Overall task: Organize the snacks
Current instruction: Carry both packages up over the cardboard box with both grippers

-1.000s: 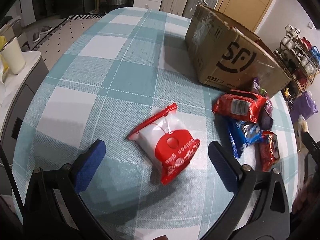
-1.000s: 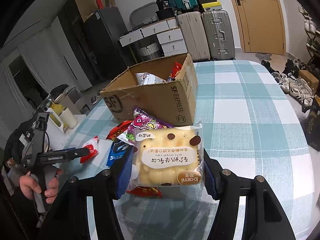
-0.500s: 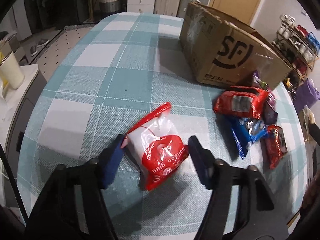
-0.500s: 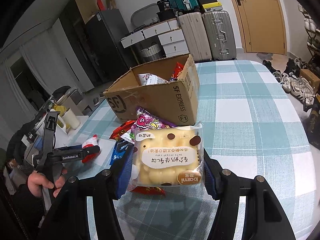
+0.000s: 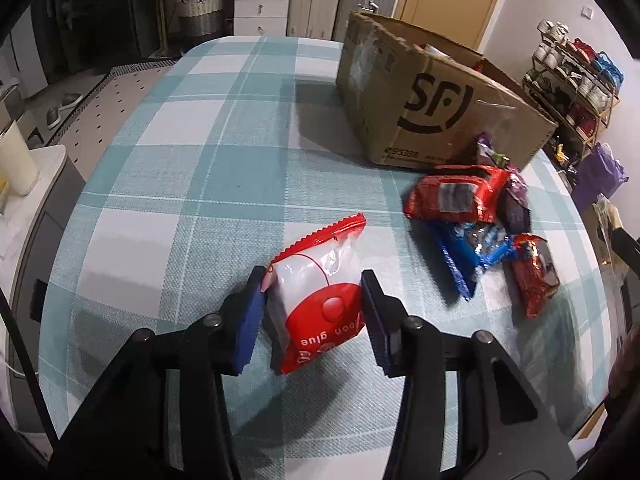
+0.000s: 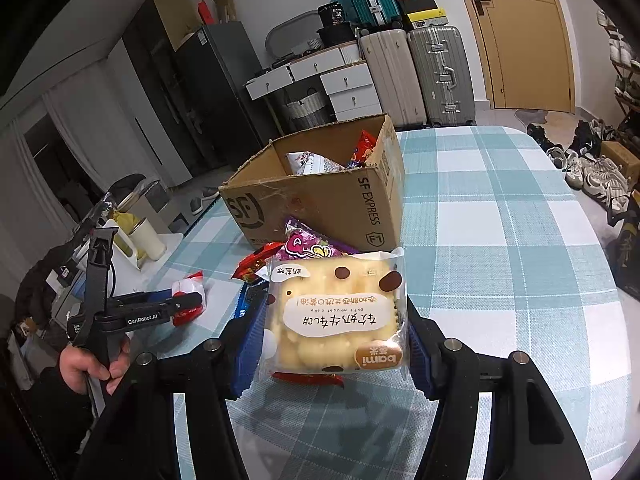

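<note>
Change since the earlier view: the left gripper [image 5: 312, 300] stood wide around the red-and-white plastic snack pouch [image 5: 318, 294]; its blue pads [image 5: 250, 326] now flank the pouch's lower half and the jaws are closing, both pads touching the wrapper. The right gripper [image 6: 334, 320] is unchanged.

Left gripper: pouch between the jaws, resting on the teal-and-white checked tablecloth [image 5: 192, 152], near side of the table. Advice: finish the squeeze on the filled body rather than the crimped red top edge; lift straight up before travelling, since a soft bag may slide out.

Right gripper: clenched on the clear-wrapped pale yellow nougat-cake packet [image 6: 336, 316], held above the cloth.

Outward, right of the pouch: a loose heap comprising a red foil packet [image 5: 456, 198], a blue foil packet [image 5: 474, 250] and a purple wrapper [image 5: 516, 204].

Far right: open brown cardboard shipping box [image 5: 432, 100], already holding some packets, the likely destination. Carry the pouch over the heap, not through it.
</note>
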`<state>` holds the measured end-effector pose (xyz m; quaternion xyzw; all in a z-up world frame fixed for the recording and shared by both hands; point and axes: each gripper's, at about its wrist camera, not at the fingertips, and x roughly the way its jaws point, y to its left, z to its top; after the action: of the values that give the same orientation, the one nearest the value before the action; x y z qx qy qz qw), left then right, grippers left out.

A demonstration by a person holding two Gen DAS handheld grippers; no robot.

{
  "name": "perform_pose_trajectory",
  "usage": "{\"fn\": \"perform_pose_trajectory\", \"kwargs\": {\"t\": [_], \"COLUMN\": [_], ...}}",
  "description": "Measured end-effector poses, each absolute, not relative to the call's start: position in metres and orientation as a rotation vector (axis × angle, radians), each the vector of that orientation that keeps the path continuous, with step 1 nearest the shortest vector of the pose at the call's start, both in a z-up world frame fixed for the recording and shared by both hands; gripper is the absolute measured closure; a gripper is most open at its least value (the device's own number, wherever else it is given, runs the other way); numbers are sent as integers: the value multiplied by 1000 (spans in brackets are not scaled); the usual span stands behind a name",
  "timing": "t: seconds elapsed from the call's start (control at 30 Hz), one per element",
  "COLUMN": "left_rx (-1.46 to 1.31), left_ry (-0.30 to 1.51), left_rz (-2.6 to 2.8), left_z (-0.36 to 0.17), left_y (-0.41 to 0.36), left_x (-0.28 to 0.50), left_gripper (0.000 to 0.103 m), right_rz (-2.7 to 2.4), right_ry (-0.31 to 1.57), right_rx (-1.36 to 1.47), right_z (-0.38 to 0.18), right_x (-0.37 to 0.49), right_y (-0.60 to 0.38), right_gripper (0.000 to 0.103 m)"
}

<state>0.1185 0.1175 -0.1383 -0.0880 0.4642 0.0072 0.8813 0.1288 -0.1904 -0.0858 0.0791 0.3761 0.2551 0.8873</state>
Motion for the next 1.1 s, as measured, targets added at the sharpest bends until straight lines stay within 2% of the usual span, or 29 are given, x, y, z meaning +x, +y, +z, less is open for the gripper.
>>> {"fn": "perform_pose_trajectory", "kwargs": {"t": [0.6,1.1], "left_rx": [-143,-132], "left_ry": [857,747], "left_rz": [-52,-168], "left_z": [-77,0], "left_y": [96,77], "left_x": [102,135], "left_gripper": [60,60], "right_rz": [572,640], "right_ry": [729,656], "right_rx": [162,113], "right_z": [-55,-4], "right_x": [115,139], "right_y": [-180,-145], "right_gripper": [41,41]}}
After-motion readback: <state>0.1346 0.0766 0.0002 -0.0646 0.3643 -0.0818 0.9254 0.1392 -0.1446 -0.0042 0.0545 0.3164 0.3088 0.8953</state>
